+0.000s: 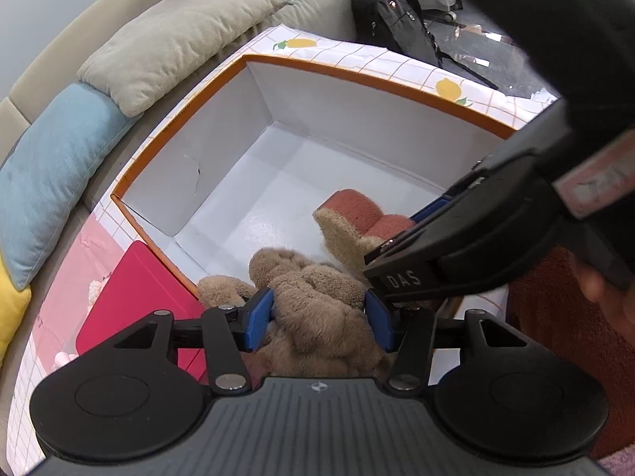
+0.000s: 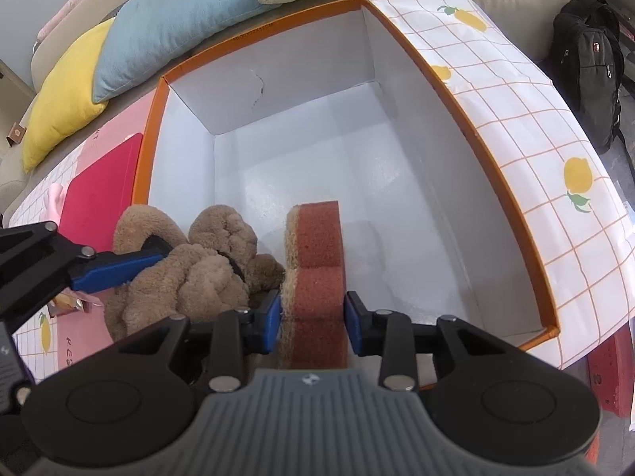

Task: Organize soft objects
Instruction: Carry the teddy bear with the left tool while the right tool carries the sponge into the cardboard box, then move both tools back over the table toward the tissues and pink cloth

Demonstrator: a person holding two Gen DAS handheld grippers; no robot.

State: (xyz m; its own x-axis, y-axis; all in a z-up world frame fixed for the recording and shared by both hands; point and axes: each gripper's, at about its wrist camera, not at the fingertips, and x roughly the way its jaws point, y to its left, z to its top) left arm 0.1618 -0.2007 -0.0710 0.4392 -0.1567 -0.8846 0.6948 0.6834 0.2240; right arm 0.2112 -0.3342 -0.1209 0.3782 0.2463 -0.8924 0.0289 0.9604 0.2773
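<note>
My left gripper (image 1: 319, 319) is shut on a tan plush toy (image 1: 317, 309) and holds it over the near edge of the open white box with an orange rim (image 1: 357, 75). My right gripper (image 2: 313, 313) is shut on a red-brown and tan plush block (image 2: 317, 261), upright, just inside the box (image 2: 512, 182). The block also shows in the left wrist view (image 1: 357, 214), under the right gripper's black body. The plush toy (image 2: 190, 273) shows left of the block in the right wrist view, with a blue left finger (image 2: 115, 267) on it. The box floor beyond is bare.
The box stands on a white cloth with an orange grid and lemons (image 2: 535, 127). A red-pink mat (image 1: 135, 301) lies left of the box. Beige (image 1: 174, 35), blue (image 1: 51, 166) and yellow (image 2: 67, 91) cushions line a sofa behind. A black backpack (image 1: 389, 12) sits far right.
</note>
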